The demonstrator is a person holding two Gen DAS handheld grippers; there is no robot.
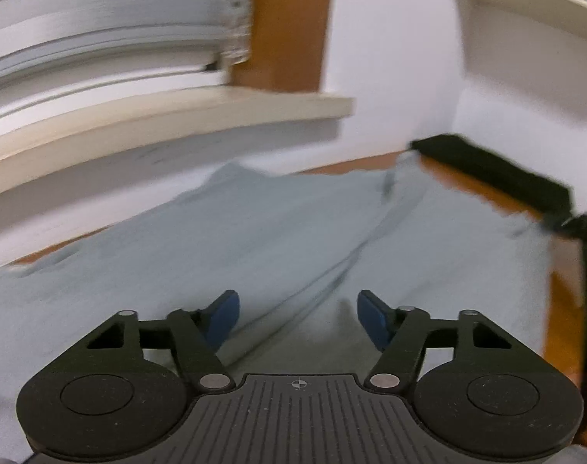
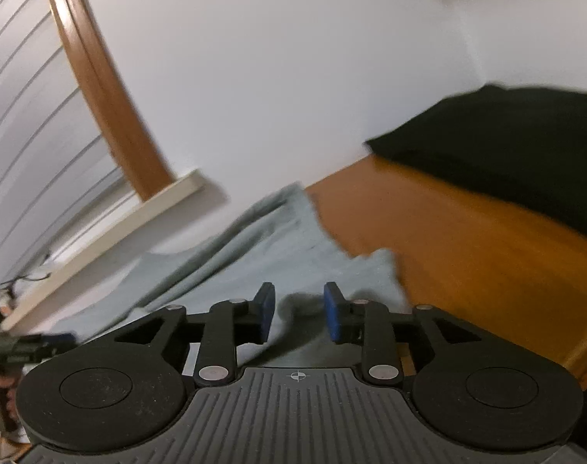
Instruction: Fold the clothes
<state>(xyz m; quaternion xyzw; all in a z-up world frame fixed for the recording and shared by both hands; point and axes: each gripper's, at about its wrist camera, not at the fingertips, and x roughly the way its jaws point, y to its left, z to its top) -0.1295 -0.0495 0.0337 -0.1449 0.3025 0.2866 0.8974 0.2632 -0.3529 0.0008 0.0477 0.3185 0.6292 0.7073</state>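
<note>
Left wrist view: the left gripper [image 1: 298, 319] hangs open and empty over a pale garment [image 1: 254, 239] spread on the bench [image 1: 564, 309], with a sill [image 1: 169, 123] and blurred blinds [image 1: 100, 27] behind and a dark bar [image 1: 494, 170] at right. Right wrist view: the right gripper [image 2: 299, 315], also open, sits above the garment's edge; black cloth [image 2: 506, 154] lies on the bench beyond, and the other gripper at far left is cut off.

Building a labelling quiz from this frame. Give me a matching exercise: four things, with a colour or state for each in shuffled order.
Things:
1. garment
2. table
3. folded cloth
4. left gripper

Colour or state:
a. black
b. open, holding nothing
c. pale blue-grey, spread out
d. orange-brown wood

Pairs: 1-c, 2-d, 3-a, 4-b
</note>
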